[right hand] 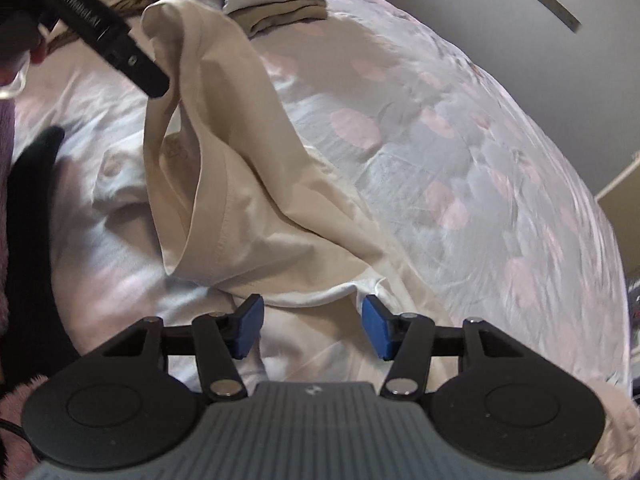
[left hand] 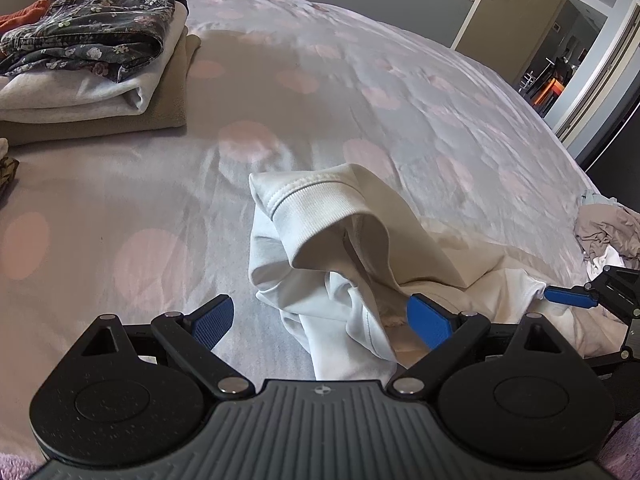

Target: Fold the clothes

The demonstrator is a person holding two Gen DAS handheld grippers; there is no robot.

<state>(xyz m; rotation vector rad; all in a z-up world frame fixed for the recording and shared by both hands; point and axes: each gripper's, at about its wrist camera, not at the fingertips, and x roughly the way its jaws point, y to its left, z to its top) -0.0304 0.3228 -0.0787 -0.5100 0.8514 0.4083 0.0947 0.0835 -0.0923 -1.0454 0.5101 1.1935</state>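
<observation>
A cream-white sweatshirt (left hand: 320, 236) lies rumpled on the bed, its ribbed hem raised in a hump. My left gripper (left hand: 320, 320) is open, its blue pads on either side of a bunched fold of the sweatshirt. In the right wrist view the same sweatshirt (right hand: 240, 200) is lifted in a tall fold. My right gripper (right hand: 312, 326) is open just above the garment's lower edge. It also shows at the right edge of the left wrist view (left hand: 572, 296), touching the cloth. The left gripper's black body (right hand: 112, 40) shows at the upper left of the right wrist view.
A stack of folded clothes (left hand: 92, 60) with a dark floral garment on top sits at the bed's far left. A pile of unfolded clothes (left hand: 608, 236) lies at the right edge. The bedspread (left hand: 360, 80) is pale with pink dots. An open door (left hand: 520, 8) stands beyond.
</observation>
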